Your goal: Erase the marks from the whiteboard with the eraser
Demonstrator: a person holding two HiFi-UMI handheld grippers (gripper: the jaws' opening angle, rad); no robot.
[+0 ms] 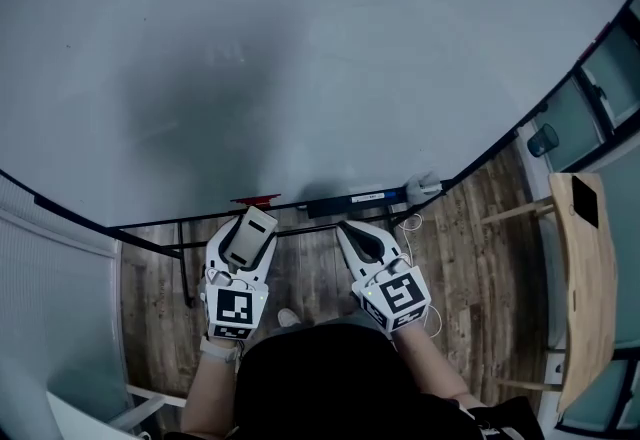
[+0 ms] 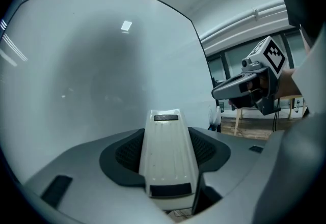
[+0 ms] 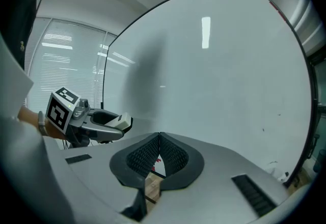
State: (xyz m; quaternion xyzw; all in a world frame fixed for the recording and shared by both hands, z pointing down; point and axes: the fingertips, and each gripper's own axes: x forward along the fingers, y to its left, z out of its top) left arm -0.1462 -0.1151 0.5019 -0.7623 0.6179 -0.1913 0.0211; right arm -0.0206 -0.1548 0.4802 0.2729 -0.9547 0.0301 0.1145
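**Eraser held in left hand-held gripper, below the whiteboard**

Eraser (image 2: 167, 142): a pale ribbed block, clamped lengthwise between the jaws of the left hand-held gripper (image 1: 247, 234). Its front end sticks out past the jaw tips toward the whiteboard (image 1: 320, 58). In the head view it sits just below the whiteboard's lower edge, clear of the surface.

Right hand-held gripper (image 3: 159, 152): the jaws are pressed together with nothing between them. It is also just below the whiteboard's lower edge, beside the left one and pointing at the whiteboard.

Whiteboard: the surface is mostly blank. A faint pale smudge (image 1: 228, 53) lies inside a broad grey shadowed zone left of centre; whether it is ink cannot be told. A few small dark specks show near the right edge in the right gripper view.

Ledge under the whiteboard: a red marker (image 1: 255, 199), a dark marker (image 1: 355, 198) with a blue band, and a white object (image 1: 424, 186) at the right end, too small to identify.
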